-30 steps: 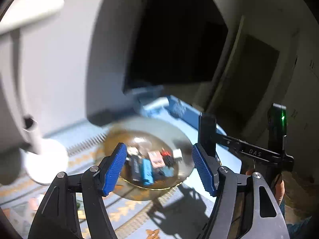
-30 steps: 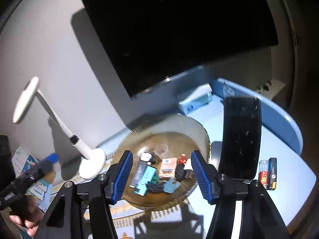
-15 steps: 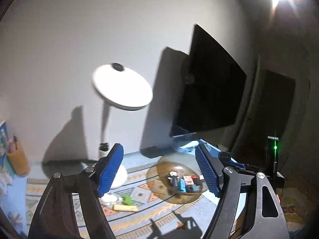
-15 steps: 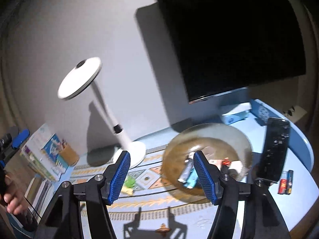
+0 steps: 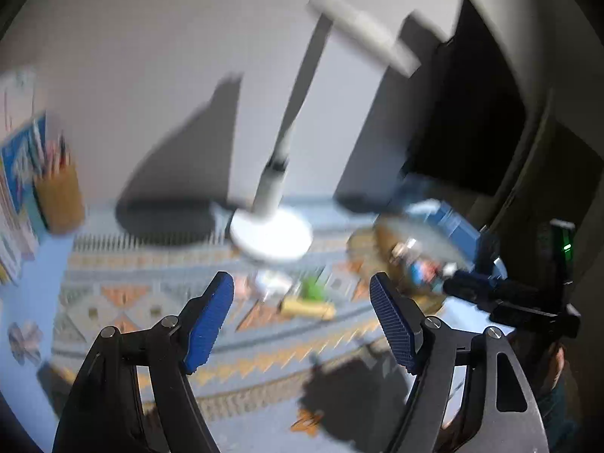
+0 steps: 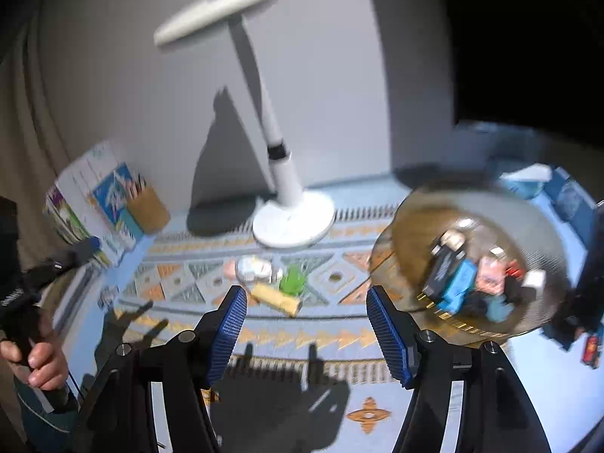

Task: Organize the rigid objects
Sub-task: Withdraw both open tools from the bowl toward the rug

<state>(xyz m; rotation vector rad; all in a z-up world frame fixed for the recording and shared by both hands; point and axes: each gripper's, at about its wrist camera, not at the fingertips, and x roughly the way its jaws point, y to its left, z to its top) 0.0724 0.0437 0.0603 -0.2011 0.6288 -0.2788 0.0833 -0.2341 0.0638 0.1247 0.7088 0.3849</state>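
Note:
On the patterned mat lie a yellow stick-like piece, a small green item and a whitish-pink item. My right gripper hangs open above the mat just in front of them, with nothing between its blue pads. In the blurred left wrist view the yellow piece and the green item lie just beyond my left gripper, which is also open and empty. A golden glass bowl at the right holds several small blocks and cases.
A white desk lamp stands on its round base behind the loose items. A pencil cup and books stand at the back left. A dark phone and batteries lie at the right edge. A hand grips the left tool's handle.
Both views have swung left, away from the bowl and towards the lamp and the loose items on the mat. Both pairs of jaws stand slightly wider than a second ago.

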